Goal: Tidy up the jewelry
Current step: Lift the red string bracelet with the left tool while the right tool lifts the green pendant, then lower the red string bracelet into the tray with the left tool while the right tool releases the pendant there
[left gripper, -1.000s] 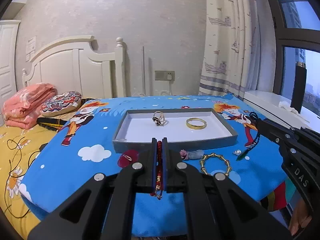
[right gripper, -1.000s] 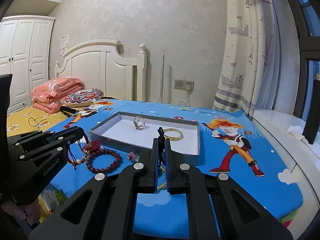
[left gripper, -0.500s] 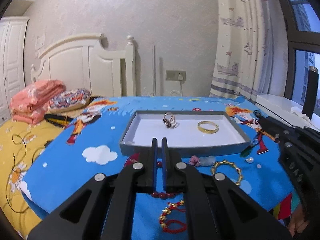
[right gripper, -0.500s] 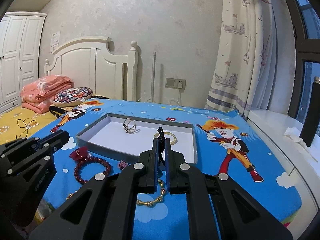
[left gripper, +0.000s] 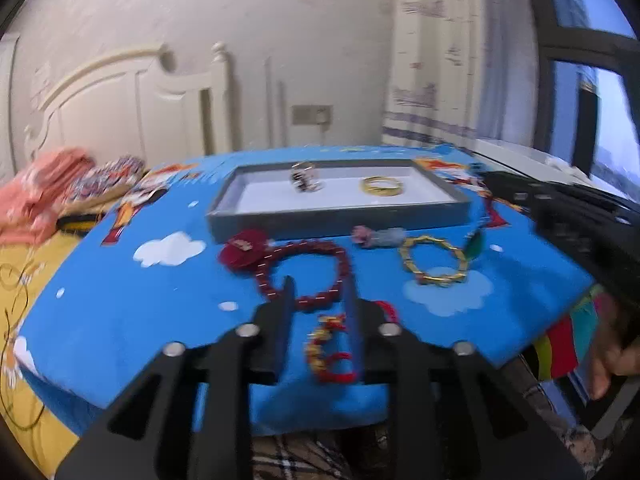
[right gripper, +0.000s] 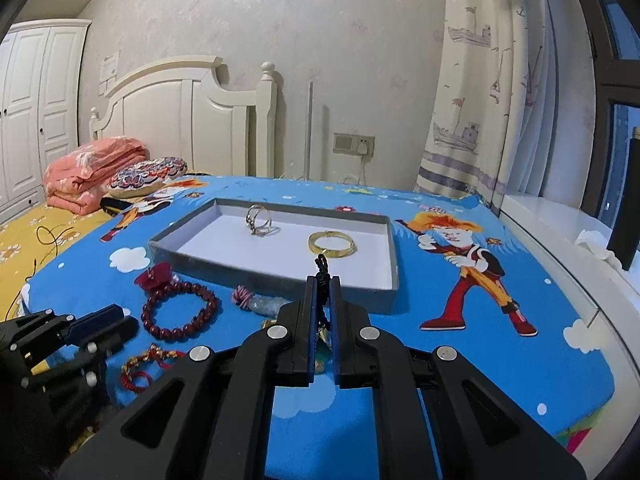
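Observation:
A grey tray (left gripper: 340,220) (right gripper: 280,274) with a white floor holds a silver ring (left gripper: 304,176) (right gripper: 260,221) and a gold bangle (left gripper: 382,187) (right gripper: 331,243). In front of it on the blue cloth lie a dark red bead bracelet (left gripper: 308,268) (right gripper: 180,310), a red and gold cord bracelet (left gripper: 328,346) (right gripper: 144,364) and a gold link bracelet (left gripper: 434,260). My left gripper (left gripper: 320,292) (right gripper: 108,322) is open and empty above the cord bracelet. My right gripper (right gripper: 323,280) is shut on a black cord necklace (right gripper: 321,266) before the tray.
A small pink charm (left gripper: 376,236) (right gripper: 256,300) lies by the tray's front wall. A bed with a pink blanket (right gripper: 92,174) is at the left. A window sill (right gripper: 580,248) runs along the right. The table edge is close below my grippers.
My left gripper has opened and let go of the red bead and cord bracelets, which now lie on the cloth. The right gripper has stayed shut on the black cord and moved a little.

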`<state>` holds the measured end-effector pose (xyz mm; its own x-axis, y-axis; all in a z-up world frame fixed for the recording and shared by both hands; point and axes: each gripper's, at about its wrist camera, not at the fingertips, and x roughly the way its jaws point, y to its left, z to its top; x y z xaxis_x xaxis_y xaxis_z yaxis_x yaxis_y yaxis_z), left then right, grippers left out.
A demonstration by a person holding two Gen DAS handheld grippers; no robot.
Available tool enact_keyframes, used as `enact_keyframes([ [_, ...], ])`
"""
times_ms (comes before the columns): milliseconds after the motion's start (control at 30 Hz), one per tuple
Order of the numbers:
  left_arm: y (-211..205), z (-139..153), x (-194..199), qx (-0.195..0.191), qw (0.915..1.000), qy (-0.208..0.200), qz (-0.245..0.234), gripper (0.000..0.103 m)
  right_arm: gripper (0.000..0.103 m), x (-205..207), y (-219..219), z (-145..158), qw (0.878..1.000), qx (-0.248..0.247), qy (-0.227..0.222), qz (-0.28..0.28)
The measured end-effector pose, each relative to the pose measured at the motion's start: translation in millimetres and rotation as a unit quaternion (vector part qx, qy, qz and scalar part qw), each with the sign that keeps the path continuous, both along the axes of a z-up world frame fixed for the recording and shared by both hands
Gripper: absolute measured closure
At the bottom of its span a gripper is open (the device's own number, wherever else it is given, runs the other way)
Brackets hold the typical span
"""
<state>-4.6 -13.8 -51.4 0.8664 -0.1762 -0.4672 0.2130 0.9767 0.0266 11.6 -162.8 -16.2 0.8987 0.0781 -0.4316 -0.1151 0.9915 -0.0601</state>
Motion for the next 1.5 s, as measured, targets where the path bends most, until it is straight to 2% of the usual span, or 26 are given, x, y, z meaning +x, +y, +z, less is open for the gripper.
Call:
enact_keyframes([
  [67, -12.0, -0.1, -6.2, 0.009, 0.9997, -0.009, -0.019, 0.064, 0.096, -1.8, 3.1, -2.7, 1.000, -0.005, 0.003, 0.004],
  [200, -38.0, -13.3, -14.2, 0.044, 0.9979, -0.006, -0.046, 0.063, 0.096, -5.1, 5.1, -3.7, 1.000, -0.012, 0.005, 0.005],
  [300, -46.3, -25.1, -8.8, 0.061, 0.9971, 0.011, -0.044, 0.064, 0.096, -6.1, 4.8, -3.6, 1.000, -0.014, 0.005, 0.004],
  [367, -41.7, -30.3, -1.8, 0.056, 0.9977, 0.022, -0.031, 0.070, 0.096, -5.6, 5.0, -4.2, 1.000, -0.016, 0.006, 0.002],
  [433, -35.5, -31.9, 1.9, 0.047, 0.9983, 0.025, -0.022, 0.096, 0.096, -4.0, 5.1, -4.5, 1.000, -0.018, 0.006, 0.000],
  [500, -29.6, -30.7, 4.6, 0.037, 0.9988, 0.026, -0.018, 0.097, 0.096, -2.0, 5.1, -5.5, 1.000, -0.017, 0.008, -0.001],
  [633, -21.2, -16.1, 3.0, 0.033, 0.9994, -0.011, 0.001, 0.097, 0.096, 0.3, 8.9, -7.8, 1.000, -0.019, 0.011, 0.004],
  [967, -13.1, 22.4, 12.4, 0.018, 0.9979, -0.053, 0.034, 0.097, 0.096, 2.3, 19.7, 0.8, 1.000, -0.020, -0.001, 0.015],
  [1300, -9.5, 54.0, 52.8, -0.005, 0.9961, -0.071, 0.051, 0.097, 0.096, 22.6, 20.6, 11.6, 1.000, -0.017, -0.014, 0.012],
  [1500, -12.7, 57.6, 89.3, -0.007, 0.9970, -0.056, 0.053, 0.097, 0.096, 51.5, 17.9, 16.5, 1.000, -0.006, -0.012, 0.008],
])
